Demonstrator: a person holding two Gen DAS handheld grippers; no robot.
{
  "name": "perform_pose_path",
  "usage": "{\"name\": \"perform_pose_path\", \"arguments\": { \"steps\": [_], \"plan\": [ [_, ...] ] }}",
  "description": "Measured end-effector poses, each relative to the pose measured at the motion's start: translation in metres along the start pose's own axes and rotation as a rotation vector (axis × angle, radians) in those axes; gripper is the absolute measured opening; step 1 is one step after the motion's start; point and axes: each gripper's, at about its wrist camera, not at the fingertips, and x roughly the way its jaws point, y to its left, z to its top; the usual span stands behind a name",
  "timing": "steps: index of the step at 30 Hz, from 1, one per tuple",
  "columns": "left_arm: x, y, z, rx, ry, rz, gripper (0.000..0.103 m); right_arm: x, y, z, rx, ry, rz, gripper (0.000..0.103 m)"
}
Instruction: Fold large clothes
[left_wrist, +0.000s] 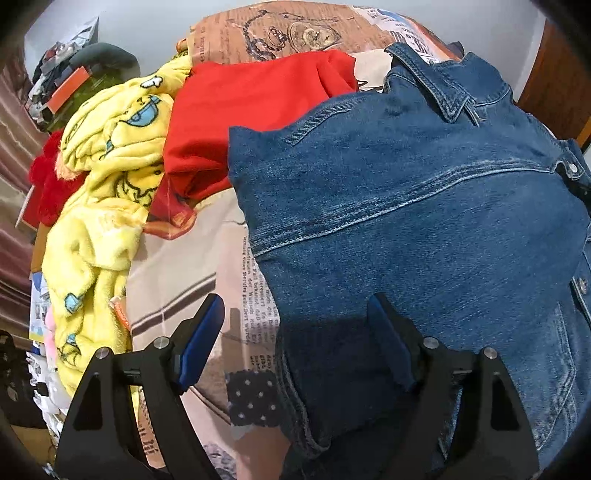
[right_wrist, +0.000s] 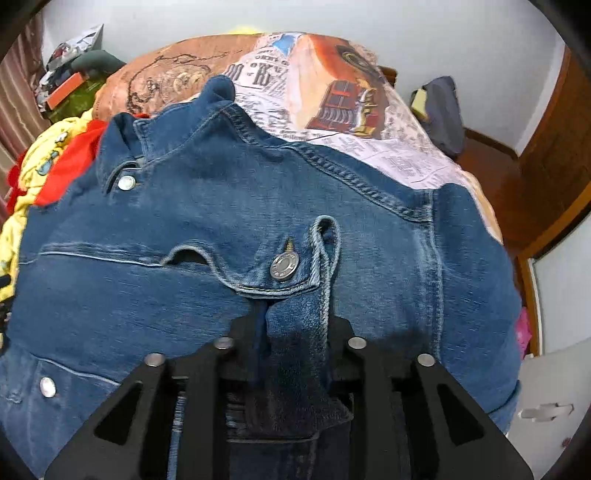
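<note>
Newsprint-pattern bedsheet (left_wrist: 258, 280), text unreadable — left gripper (left_wrist: 295, 325) agape, right gripper (right_wrist: 295, 325) pinching denim jacket (right_wrist: 221, 206).

Denim jacket (left_wrist: 424, 221) spread on bed (left_wrist: 184, 280), toward right edge; heap of clothes (left_wrist: 110, 177) beside it at left edge.

german newsprint on bedsheet (left_wrist: 258, 288) — illegible

Blue denim jacket (left_wrist: 424, 206) lies spread on bed.
</note>
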Motion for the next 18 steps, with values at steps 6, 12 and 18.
{"name": "perform_pose_path", "arguments": {
  "steps": [6,12,18],
  "plan": [
    [-0.011,-0.002,0.005,0.024,-0.010,0.012,0.080,-0.021,-0.009,-0.004,0.008,0.002,-0.008,0.052],
    [-0.056,-0.014,0.027,0.059,-0.128,-0.016,0.080,-0.063,-0.032,-0.005,0.045,-0.068,-0.055,0.060],
    [-0.107,-0.042,0.056,0.117,-0.291,-0.039,0.080,-0.110,-0.074,-0.011,0.159,-0.168,-0.076,0.074]
  ]
}}
